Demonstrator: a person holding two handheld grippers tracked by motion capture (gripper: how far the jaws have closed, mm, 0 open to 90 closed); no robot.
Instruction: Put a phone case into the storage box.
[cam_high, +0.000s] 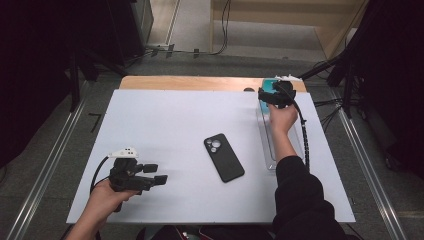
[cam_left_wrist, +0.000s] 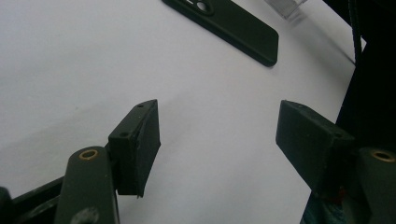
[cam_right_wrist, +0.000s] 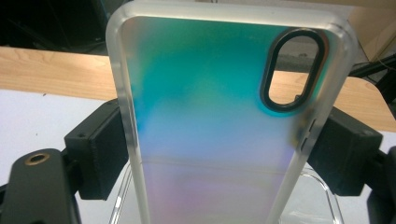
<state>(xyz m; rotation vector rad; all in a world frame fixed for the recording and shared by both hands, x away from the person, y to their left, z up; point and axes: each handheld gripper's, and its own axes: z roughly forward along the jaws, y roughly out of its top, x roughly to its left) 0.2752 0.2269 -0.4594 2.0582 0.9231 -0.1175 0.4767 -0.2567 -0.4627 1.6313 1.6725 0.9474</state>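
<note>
A translucent phone case (cam_right_wrist: 210, 116) with a teal-to-pink sheen and an oval camera cutout stands upright between the jaws of my right gripper (cam_right_wrist: 219, 154), whose pads press on its two long edges. From above, that right gripper (cam_high: 272, 95) holds the case (cam_high: 270, 84) at the far right of the table, over the far end of a clear tray (cam_high: 270, 150). A black phone (cam_high: 224, 157) lies flat mid-table, camera end away from me. My left gripper (cam_high: 155, 175) rests low at the front left, open and empty, jaws pointing toward the phone (cam_left_wrist: 233, 23).
A white mat (cam_high: 165, 125) covers the table, with bare wood (cam_high: 190, 82) along the far edge. The clear tray's rim (cam_right_wrist: 322, 186) lies just below the held case. Dark stands and cables ring the table.
</note>
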